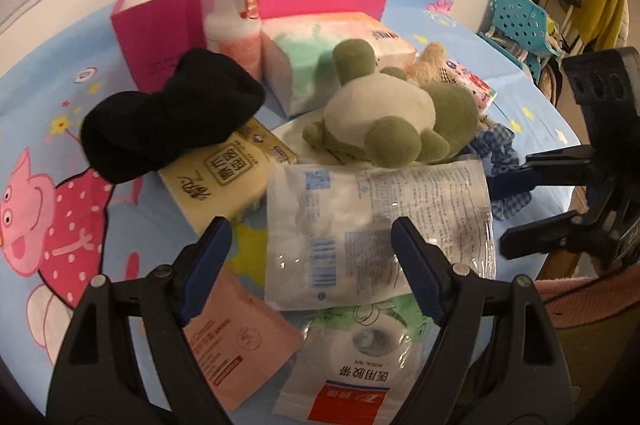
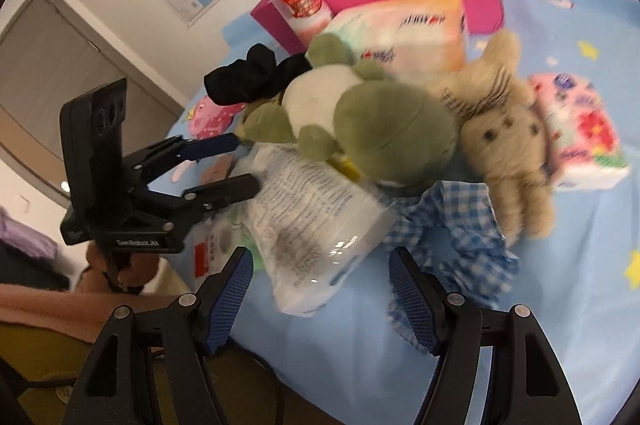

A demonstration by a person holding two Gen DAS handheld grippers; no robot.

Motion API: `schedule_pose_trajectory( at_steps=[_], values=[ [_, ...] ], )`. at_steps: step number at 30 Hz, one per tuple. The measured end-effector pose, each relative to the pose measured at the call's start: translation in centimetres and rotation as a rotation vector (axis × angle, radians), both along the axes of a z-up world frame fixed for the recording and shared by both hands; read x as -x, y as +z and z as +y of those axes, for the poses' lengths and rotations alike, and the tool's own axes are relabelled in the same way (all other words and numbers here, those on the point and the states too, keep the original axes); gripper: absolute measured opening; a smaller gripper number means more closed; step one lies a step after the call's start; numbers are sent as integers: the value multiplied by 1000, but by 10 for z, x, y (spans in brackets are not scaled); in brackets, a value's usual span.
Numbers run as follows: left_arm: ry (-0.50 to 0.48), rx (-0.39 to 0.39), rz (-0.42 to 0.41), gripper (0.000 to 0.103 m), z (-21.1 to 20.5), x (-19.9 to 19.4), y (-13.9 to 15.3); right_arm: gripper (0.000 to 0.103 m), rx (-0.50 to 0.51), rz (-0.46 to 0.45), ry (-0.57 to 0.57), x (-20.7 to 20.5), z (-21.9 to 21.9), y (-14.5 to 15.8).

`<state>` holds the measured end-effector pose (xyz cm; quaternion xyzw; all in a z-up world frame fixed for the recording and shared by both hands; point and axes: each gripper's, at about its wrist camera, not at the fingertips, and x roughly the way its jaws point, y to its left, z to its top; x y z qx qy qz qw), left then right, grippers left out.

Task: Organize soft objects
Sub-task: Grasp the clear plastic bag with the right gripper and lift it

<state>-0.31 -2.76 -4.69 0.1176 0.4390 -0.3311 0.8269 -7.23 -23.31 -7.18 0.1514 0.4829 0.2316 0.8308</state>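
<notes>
A green plush turtle [image 1: 384,109] lies belly-up in the middle of a pile on the blue table; it also shows in the right wrist view [image 2: 360,121]. A clear cotton bag [image 1: 376,225] lies in front of it, also in the right wrist view [image 2: 316,225]. A beige plush bunny [image 2: 504,133], a blue checked scrunchie [image 2: 452,229] and a black sock [image 1: 168,113] lie around it. My left gripper [image 1: 310,245] is open over the bag's near end. My right gripper [image 2: 320,289] is open, just short of the bag and scrunchie.
An open pink box [image 1: 256,5] stands at the back with a foam bottle [image 1: 236,21] and a large tissue pack [image 1: 340,49] before it. A yellow tissue pack [image 1: 224,177], pink sachet [image 1: 236,341], tape packet [image 1: 360,365] and floral tissue pack [image 2: 580,129] lie around.
</notes>
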Motion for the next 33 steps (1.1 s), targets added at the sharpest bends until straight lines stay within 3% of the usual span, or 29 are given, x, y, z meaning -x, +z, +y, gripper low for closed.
schedule_pose_trajectory(
  at_steps=[5,7,12,20,24,30,33],
  values=[
    [-41,34,51,83,-6,-5,-4,57,1,-6,-3,-6,8,-7],
    [-61,64,97,83,-6,-7,-7,40,17,-11,-7,-7,10,-7],
    [-76,78,101,83,-6,-1,-7,30,41,-62,-14,-6,14,1],
    [-70,101,89,82,3,8,1,24,141,-183,20,5,14,28],
    [-52,109,132,82,9,0,-6,21,134,-208,16,5,4,36],
    [-119,125,140,84,-6,-4,-6,20,175,-246,48,4,14,38],
    [-130,167,186,84,-6,-10,-6,18,181,-268,42,6,13,40]
  ],
)
